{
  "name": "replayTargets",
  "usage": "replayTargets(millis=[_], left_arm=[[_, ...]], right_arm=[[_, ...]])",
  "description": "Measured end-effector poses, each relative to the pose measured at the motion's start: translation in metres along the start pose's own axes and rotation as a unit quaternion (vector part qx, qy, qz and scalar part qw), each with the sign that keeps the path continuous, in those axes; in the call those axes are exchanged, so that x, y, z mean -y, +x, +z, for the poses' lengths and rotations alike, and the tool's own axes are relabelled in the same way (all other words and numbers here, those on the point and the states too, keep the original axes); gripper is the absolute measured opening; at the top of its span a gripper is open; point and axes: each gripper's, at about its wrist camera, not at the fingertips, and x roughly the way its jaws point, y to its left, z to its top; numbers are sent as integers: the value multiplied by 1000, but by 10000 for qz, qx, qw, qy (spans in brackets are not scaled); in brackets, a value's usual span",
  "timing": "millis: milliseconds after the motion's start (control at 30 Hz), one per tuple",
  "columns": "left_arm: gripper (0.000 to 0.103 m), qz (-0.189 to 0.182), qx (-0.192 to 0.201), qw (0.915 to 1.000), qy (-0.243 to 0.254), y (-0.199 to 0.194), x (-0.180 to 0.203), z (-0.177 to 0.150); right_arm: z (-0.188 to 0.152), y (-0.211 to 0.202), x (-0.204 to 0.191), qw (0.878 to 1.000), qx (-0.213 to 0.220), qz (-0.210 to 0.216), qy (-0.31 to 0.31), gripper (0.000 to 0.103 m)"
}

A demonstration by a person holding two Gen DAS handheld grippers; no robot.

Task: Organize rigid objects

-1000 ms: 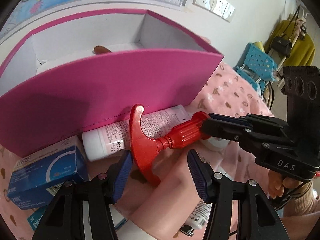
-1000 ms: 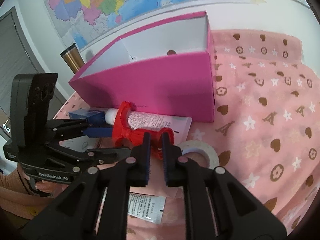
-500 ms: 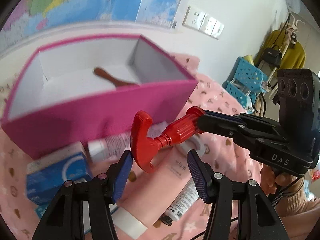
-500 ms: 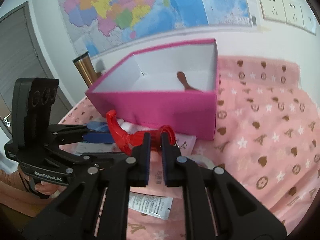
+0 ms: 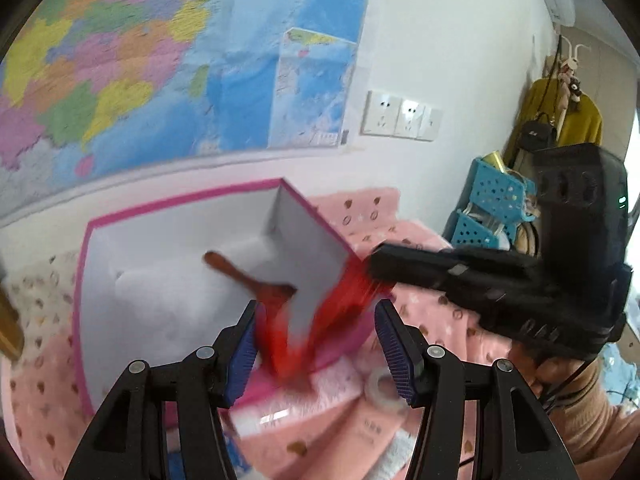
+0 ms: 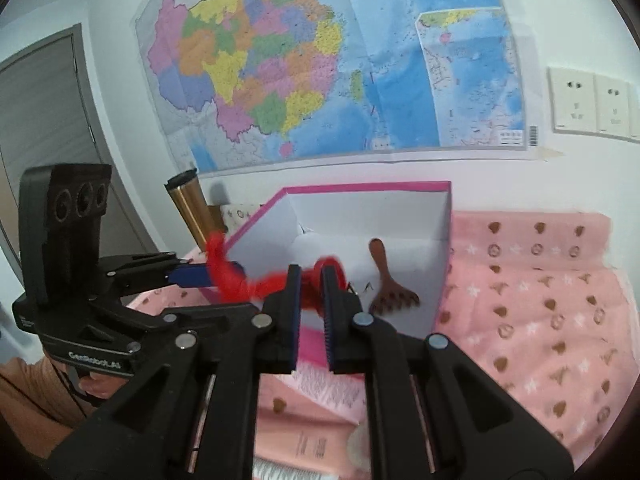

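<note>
Red plastic tool point(image 6: 256, 280), ribbed straight handle and curved hook end, motion-blurred, held in the air at frame centre over the near wall of the pink box point(image 6: 442, 280). Right gripper point(image 6: 308, 296) fingers clamped on its round handle end. Left gripper point(image 5: 314, 344) fingers apart either side of the hooked end; contact unclear in the blur. Box is open, white inside, with a brown wooden rake-shaped scratcher point(image 6: 386, 286) on its floor. Pink patterned cloth point(image 6: 540, 300) covers the bench. Tape roll point(image 5: 382, 390) lower right in left view. Map point(image 6: 340, 60) on the wall, upper frame.
</note>
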Motion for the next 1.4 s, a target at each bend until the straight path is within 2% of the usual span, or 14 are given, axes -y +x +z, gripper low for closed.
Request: replayTargets(millis=[100, 233, 333, 433, 500, 533, 600, 733, 833, 967, 1067, 1233, 1333, 1400], left_arm=[[55, 271, -152, 9992, 245, 22, 5, 8], [55, 493, -280, 9982, 182, 43, -4, 2], [55, 406, -234, 9989, 52, 39, -14, -10], [55, 341, -80, 9994, -45, 21, -22, -25], [56, 291, -30, 9995, -141, 9, -28, -36], [56, 306, -30, 9994, -166, 4, -30, -43], [56, 390, -56, 9991, -184, -3, -34, -54], [56, 377, -312, 9982, -336, -13, -40, -86], [56, 310, -526, 9974, -386, -16, -38, -107], [56, 313, -792, 9956, -396, -16, -32, -131], [56, 214, -990, 9935, -524, -10, -31, -144], [55, 71, -964, 9934, -621, -8, -30, -145], [52, 182, -997, 9933, -550, -6, -25, -145], [41, 118, -1058, 9926, -582, -5, -24, -147]], right_arm=[[2, 20, 7, 9997, -96, -220, 23, 6], [-6, 38, 32, 9977, -267, -479, 409, 7], [-16, 35, 39, 9971, -314, -499, 480, 8], [-28, 19, 34, 9985, -261, -285, 389, 11], [-38, 13, 30, 9987, -309, -196, 344, 30], [-45, 12, 27, 9986, -380, -73, 360, 33], [-62, 16, 24, 9960, -663, 304, 510, 35], [-94, 36, 20, 9851, -1270, 785, 858, 37], [-110, 49, 16, 9794, -1559, 845, 965, 38], [-115, 59, 13, 9757, -1698, 901, 1051, 47], [-116, 65, 10, 9745, -1800, 881, 1014, 48], [-119, 75, 2, 9727, -2041, 751, 804, 48], [-119, 78, 2, 9718, -2070, 791, 801, 50], [-119, 77, 2, 9715, -2061, 843, 814, 50]])
